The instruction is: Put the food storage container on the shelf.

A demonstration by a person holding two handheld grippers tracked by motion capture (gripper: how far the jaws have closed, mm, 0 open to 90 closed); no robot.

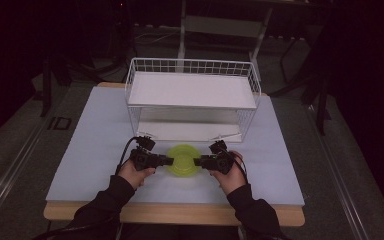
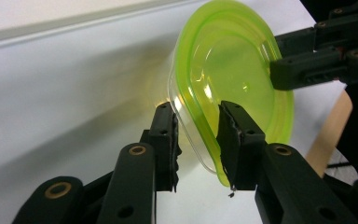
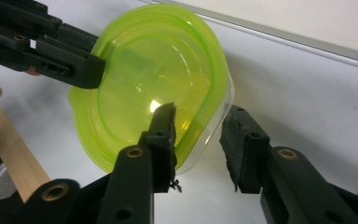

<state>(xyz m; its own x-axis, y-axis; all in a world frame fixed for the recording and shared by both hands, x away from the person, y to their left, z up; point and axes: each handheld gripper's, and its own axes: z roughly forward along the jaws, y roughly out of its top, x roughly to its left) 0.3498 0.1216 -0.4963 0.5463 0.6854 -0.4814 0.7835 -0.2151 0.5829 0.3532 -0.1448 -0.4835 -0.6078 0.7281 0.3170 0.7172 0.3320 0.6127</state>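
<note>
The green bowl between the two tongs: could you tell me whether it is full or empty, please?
Empty: the green bowl is translucent, and its inside shows bare from both gripper views, with nothing in it.

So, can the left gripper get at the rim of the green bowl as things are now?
Probably yes. In the left gripper view, the left gripper already has its jaws on either side of the green bowl's near rim, with nothing between. The right gripper works the opposite edge, so it should not block.

Right claw (image 3: pixel 196 122) straddling the rim of a green bowl (image 3: pixel 151 79), left claw (image 3: pixel 81 67) at its far rim, white bench (image 3: pixel 307 98) beneath
</note>
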